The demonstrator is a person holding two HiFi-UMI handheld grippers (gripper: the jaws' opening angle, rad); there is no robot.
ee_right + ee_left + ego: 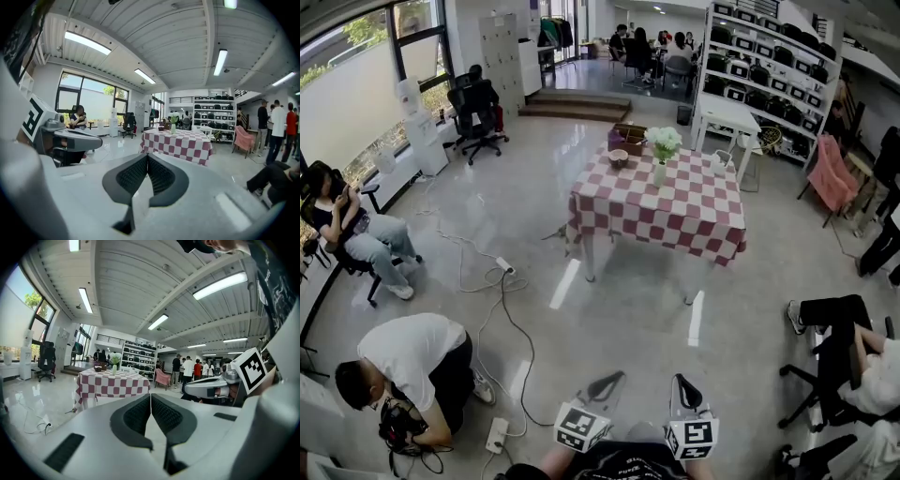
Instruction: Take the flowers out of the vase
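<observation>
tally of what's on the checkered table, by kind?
vase: 1
flower bunch: 1
bowl: 1
brown container: 1
Total: 4

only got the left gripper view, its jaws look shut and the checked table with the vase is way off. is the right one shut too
observer: yes, the right gripper is shut, with nothing between its jaws.
operator: anything lying close by that i can't see
observer: a white power strip lies just ahead on your left.
operator: anyone near it
observer: a person in a white shirt crouches right beside it.
</observation>
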